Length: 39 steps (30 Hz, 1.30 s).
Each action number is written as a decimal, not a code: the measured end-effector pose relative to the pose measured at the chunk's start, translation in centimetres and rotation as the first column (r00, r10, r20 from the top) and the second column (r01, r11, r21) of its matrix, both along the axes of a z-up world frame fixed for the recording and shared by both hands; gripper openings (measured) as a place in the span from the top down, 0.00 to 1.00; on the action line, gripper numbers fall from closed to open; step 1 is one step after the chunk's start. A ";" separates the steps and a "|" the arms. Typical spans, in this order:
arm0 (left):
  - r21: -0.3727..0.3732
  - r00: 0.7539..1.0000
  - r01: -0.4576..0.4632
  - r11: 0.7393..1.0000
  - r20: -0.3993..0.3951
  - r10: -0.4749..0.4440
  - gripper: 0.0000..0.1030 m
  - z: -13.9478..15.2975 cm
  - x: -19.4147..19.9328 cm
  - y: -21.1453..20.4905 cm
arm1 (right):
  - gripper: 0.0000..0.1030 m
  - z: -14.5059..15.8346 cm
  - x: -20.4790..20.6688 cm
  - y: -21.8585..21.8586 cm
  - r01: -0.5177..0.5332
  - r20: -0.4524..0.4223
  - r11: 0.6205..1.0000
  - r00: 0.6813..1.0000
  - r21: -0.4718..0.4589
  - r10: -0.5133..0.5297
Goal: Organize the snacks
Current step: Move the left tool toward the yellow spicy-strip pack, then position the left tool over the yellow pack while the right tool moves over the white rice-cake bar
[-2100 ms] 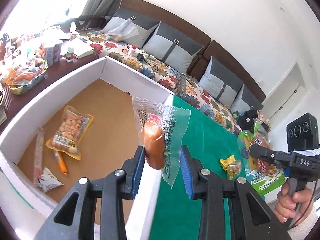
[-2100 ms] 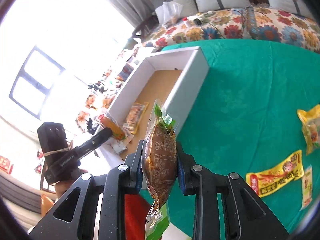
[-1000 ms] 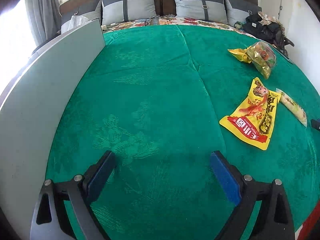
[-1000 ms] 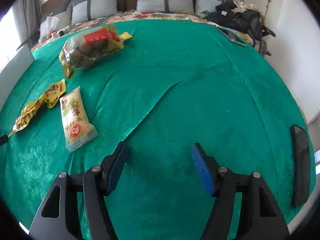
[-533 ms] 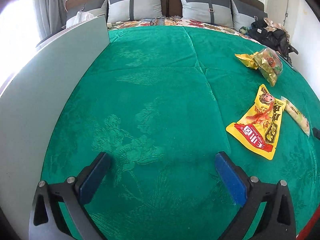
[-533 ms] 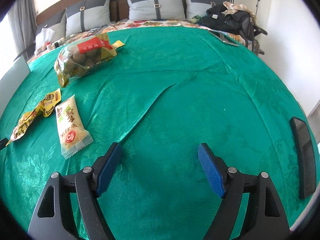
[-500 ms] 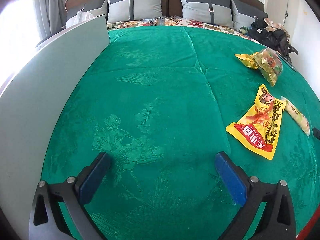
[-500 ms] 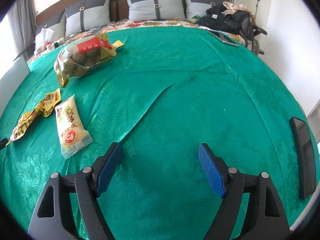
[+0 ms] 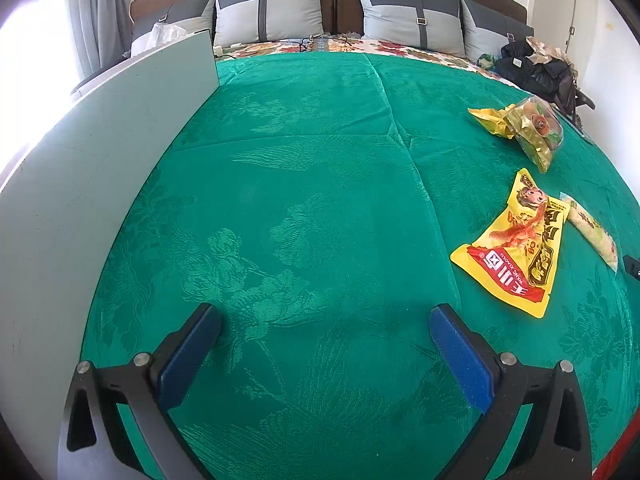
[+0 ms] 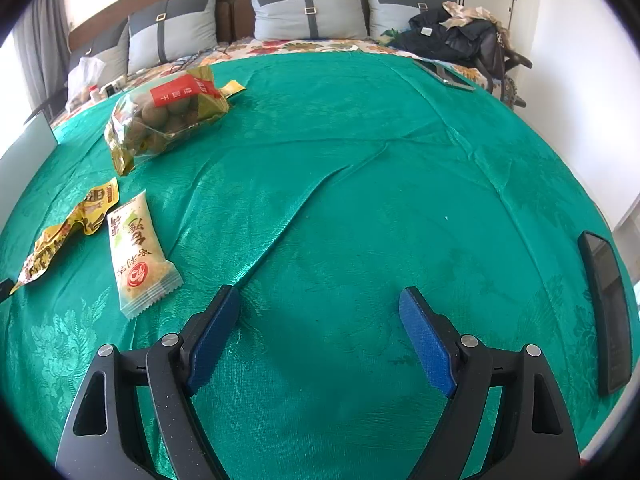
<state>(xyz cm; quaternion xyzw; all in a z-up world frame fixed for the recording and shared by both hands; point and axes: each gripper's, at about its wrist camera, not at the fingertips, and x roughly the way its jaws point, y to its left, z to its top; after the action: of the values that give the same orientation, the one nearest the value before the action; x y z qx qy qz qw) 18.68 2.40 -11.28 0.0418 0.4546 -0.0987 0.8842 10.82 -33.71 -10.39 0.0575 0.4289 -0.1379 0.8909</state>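
Observation:
My left gripper (image 9: 324,312) hangs open over bare green cloth (image 9: 320,160), with nothing between its blue pads. To its right lie a yellow-and-red snack pouch (image 9: 516,248), a pale cracker packet (image 9: 592,232) and, farther back, a clear bag of round snacks (image 9: 536,132). My right gripper (image 10: 319,292) is also open and empty above the cloth. In its view the pale cracker packet (image 10: 138,248) lies just left of the left finger, the yellow pouch (image 10: 68,232) beyond it, and the bag of round snacks (image 10: 168,120) farther back.
The white box's outer wall (image 9: 100,160) runs along the left side. A dark phone (image 10: 606,312) lies at the cloth's right edge and a flat device (image 10: 444,74) at the back right. Grey pillows (image 10: 308,8) and a dark bag (image 10: 452,36) sit behind.
Two seconds ago each gripper held a snack near the box; now both are empty over the cloth. In the last second both jaws spread wider.

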 end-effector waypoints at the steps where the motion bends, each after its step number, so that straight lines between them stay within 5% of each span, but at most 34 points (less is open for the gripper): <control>1: -0.002 1.000 0.001 1.000 0.000 -0.001 0.00 0.0 -0.1 0.0 | 0.18 0.0 0.0 0.0 0.001 0.000 1.000 1.000 0.000 -0.001; 7: -0.052 0.994 0.107 0.993 -0.026 -0.108 0.00 0.5 -0.6 0.4 | 0.18 0.0 0.0 0.0 0.001 0.000 1.000 1.000 0.000 -0.001; 12: -0.216 0.974 0.210 0.953 -0.042 -0.224 0.02 3.2 -1.1 0.2 | 0.18 0.0 0.0 0.0 0.001 0.001 1.000 1.000 -0.001 -0.001; 19: -0.017 0.836 0.537 0.843 -0.120 -0.535 0.02 4.0 -0.3 -10.4 | 0.18 0.0 0.0 0.0 0.001 0.001 1.000 1.000 0.000 -0.001; 23: 0.058 0.872 0.473 0.879 -0.173 -0.458 0.02 1.4 2.7 -14.5 | 0.17 0.0 0.0 0.0 0.000 0.002 1.000 1.000 0.000 0.000; 26: 0.035 0.942 0.311 0.950 -0.145 -0.303 0.00 0.7 4.7 -14.7 | 0.17 0.0 0.0 0.1 0.001 0.002 1.000 1.000 0.000 -0.001; 29: 0.027 0.984 0.129 0.991 -0.129 -0.125 0.00 0.6 6.2 -13.3 | 0.17 0.0 0.1 0.1 -0.003 0.003 1.000 1.000 0.003 0.003; 31: 0.028 0.990 0.068 0.997 -0.123 -0.064 0.00 0.6 6.8 -12.1 | 0.17 0.0 0.1 0.2 -0.004 0.004 1.000 1.000 0.004 0.004; 39: 0.022 0.994 0.052 0.998 -0.096 -0.050 0.00 0.1 8.7 -8.0 | 0.17 0.0 0.1 0.2 -0.004 0.004 1.000 1.000 0.004 0.004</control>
<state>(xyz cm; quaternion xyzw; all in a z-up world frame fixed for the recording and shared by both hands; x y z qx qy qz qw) 27.36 -5.59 -11.14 0.0593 0.4962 -0.1178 0.8581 10.91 -33.54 -10.41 0.0588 0.4277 -0.1351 0.8918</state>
